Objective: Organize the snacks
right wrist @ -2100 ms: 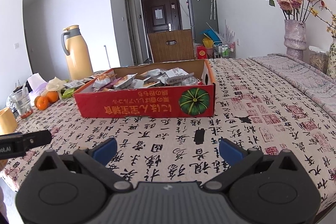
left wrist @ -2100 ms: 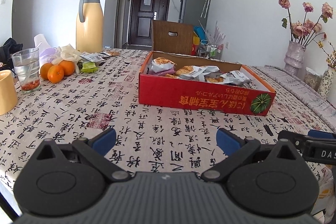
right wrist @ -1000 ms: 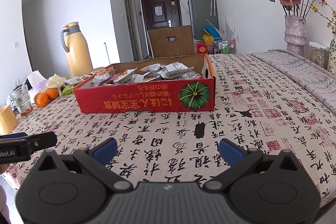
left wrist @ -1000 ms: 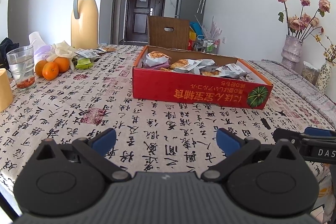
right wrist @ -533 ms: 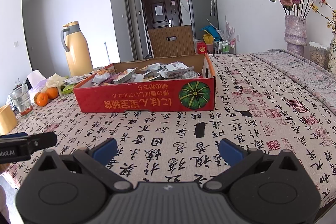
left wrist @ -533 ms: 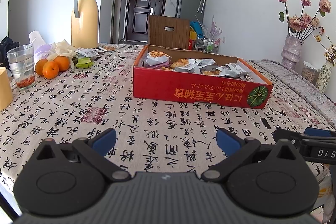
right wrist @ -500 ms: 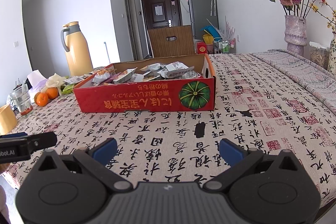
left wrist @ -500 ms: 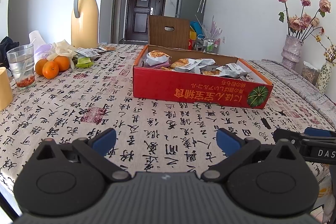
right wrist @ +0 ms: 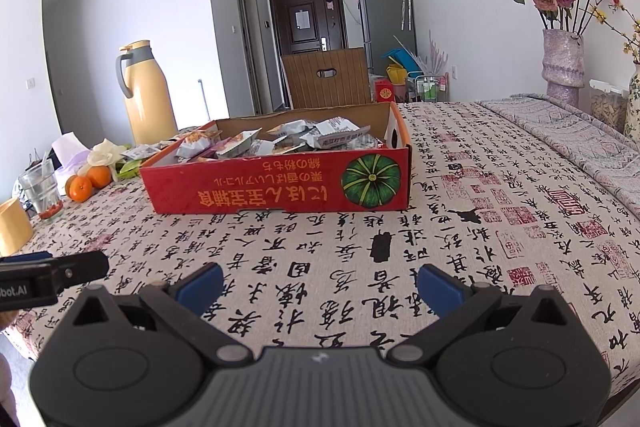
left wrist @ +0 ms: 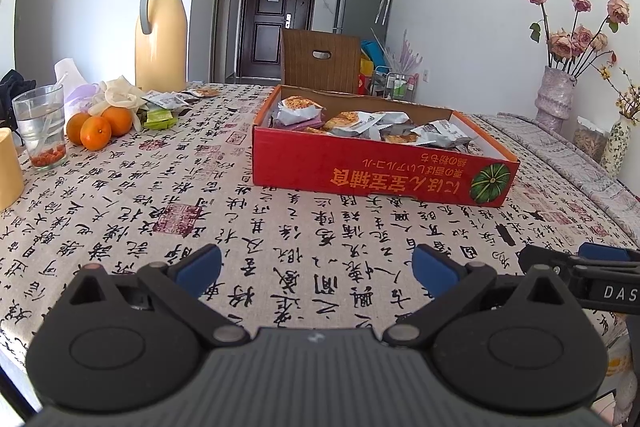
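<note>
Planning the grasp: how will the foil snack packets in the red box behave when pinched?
The snack packets look crinkled and puffy, so probably light and floppy, yielding under the pads. Their shiny film may be slippery. They lie heaped and overlapping in the red box, so lifting one could drag neighbours.

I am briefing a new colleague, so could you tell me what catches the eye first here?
The red box of snack packets sits mid-table on the calligraphy tablecloth. A tall yellow thermos stands at the far left behind oranges. Both the left gripper and right gripper hover open and empty.
</note>
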The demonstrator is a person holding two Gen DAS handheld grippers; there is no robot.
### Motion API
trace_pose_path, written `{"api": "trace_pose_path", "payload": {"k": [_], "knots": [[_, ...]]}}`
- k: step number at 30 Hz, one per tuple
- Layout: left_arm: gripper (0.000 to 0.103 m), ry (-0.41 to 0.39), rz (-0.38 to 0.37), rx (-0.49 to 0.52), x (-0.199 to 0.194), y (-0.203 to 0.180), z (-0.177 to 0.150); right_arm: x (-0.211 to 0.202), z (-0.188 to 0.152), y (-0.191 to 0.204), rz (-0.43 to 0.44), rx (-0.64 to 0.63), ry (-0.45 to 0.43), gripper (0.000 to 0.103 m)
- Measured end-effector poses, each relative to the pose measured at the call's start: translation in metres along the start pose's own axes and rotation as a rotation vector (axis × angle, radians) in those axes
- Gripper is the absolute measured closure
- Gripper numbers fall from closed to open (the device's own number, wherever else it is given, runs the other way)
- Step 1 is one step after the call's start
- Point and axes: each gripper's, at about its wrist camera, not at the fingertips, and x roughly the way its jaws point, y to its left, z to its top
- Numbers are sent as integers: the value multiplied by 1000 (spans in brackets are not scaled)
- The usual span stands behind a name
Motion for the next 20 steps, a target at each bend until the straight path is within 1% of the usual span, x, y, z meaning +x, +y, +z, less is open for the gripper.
{"api": "trace_pose_path", "payload": {"k": [20], "knots": [[0, 5, -17, -13, 2, 3, 1, 0, -2, 1, 1, 0, 4, 0]]}}
